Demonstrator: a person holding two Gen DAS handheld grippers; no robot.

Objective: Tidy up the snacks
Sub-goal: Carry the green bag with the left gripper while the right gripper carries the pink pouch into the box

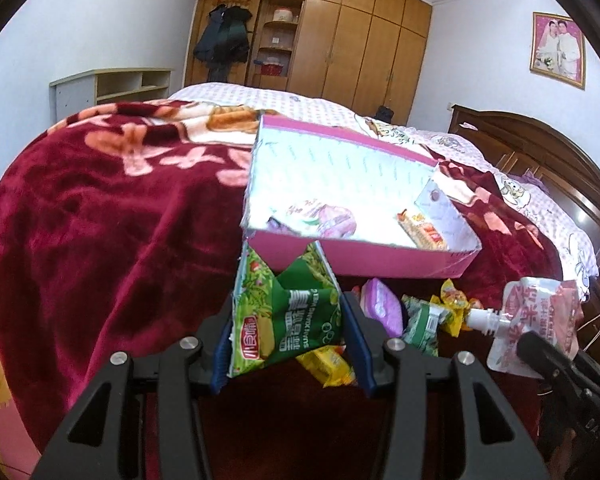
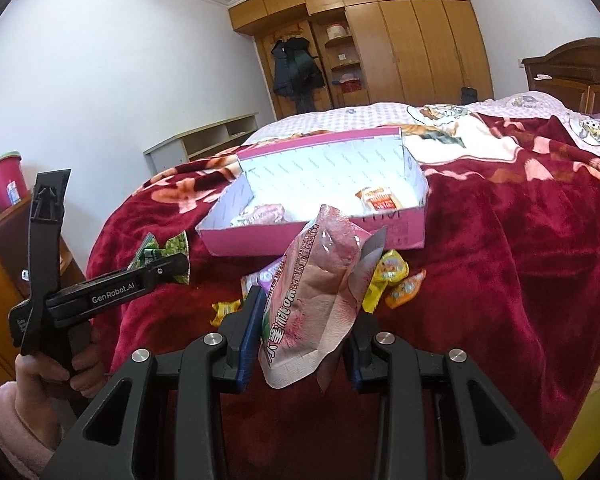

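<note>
Left gripper (image 1: 286, 344): jaws pinching a crinkled green foil snack bag (image 1: 284, 320), lifted clear of the bed, bag standing upright between the blue pads.

Right gripper (image 2: 300, 344): jaws pinching a pale pink spouted drink pouch (image 2: 320, 300) by its lower half; in the left wrist view its white spout points sideways.

Landmark: open pink cardboard box with white lining (image 2: 414, 236), resting on the dark red floral plush blanket (image 2: 520, 260) over the bed. Both held items hang just in front of the box's near wall, not yet over it.

Inside the box: a pinkish packet (image 2: 260, 214) near the left corner and a small orange-and-white packet (image 2: 376, 198) toward the right. Little else visible inside.

Loose in front of the box: yellow and orange wrapped candies (image 2: 396, 276), a purple-and-white packet (image 1: 380, 304), a small green packet (image 1: 422, 324), another yellow wrapper (image 2: 224, 310).

Judgement: early to middle stage. Two items boxed, two in transit, a handful left on the blanket.
</note>
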